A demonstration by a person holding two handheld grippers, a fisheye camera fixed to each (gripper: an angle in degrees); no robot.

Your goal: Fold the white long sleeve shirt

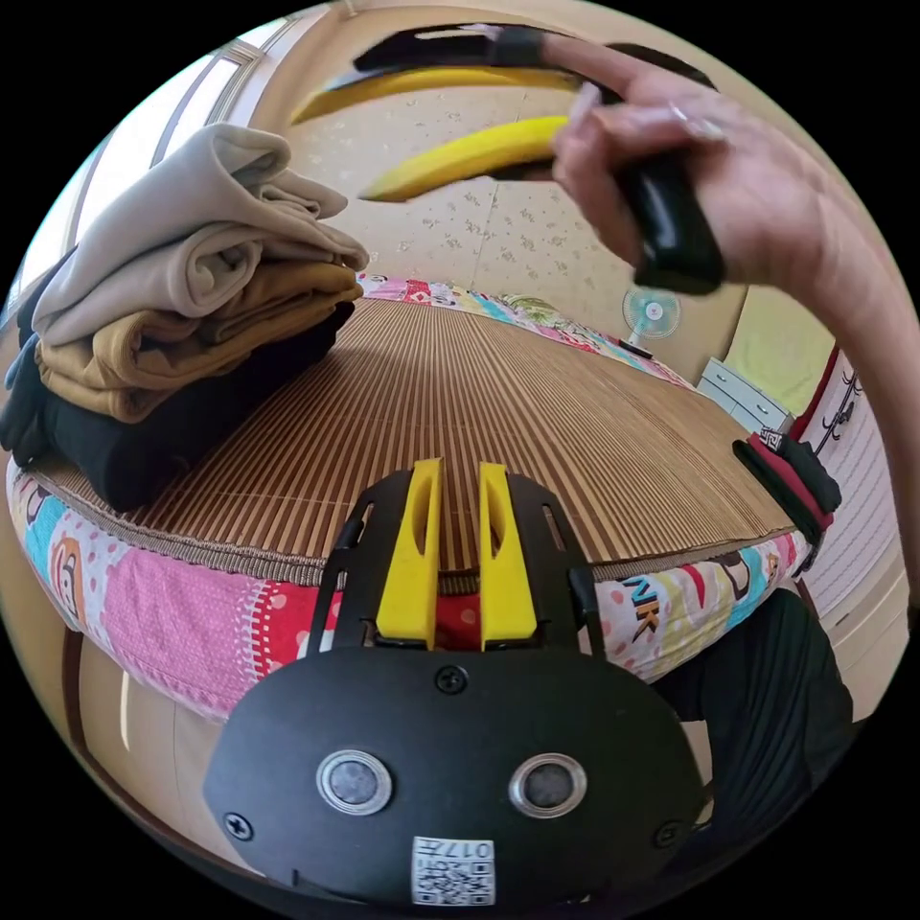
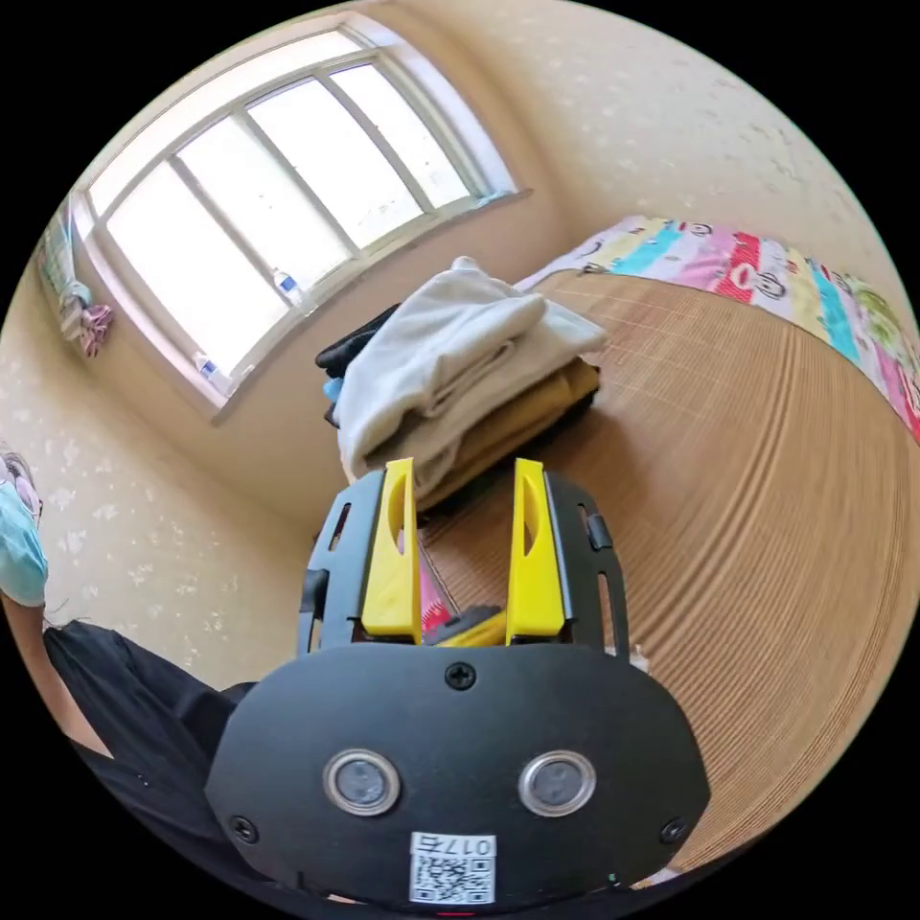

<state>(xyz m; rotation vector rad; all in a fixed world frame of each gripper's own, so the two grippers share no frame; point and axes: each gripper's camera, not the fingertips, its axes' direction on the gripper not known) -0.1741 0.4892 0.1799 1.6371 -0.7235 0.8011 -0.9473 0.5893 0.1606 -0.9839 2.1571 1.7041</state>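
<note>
**Both tools empty above the bed, the pale shirt topping the folded pile**

In the left gripper view, the left tool sits nearest, its 2 yellow jaws close together with a narrow slit between them and nothing caught there. Just past the jaws runs the edge of the bed, covered in a patchwork sheet of pink, red and blue. On top of that lies a striped bamboo mat, reaching far back toward the wall.

At the near corner of the mat, off to one side of the left tool, stands a pile of folded clothes. A black garment lies at the bottom, a mustard one above it, and the pale long sleeve shirt rests folded on top.

Higher in that view, a hand grips the black handle of the right tool, which hangs in the air with its yellow jaws spread apart and nothing between them. A small fan stands by the far wall.

In the right gripper view, the right tool shows its 2 jaws parted and bare. Beyond them lies the same pile, the shirt uppermost, and behind it a window.
</note>
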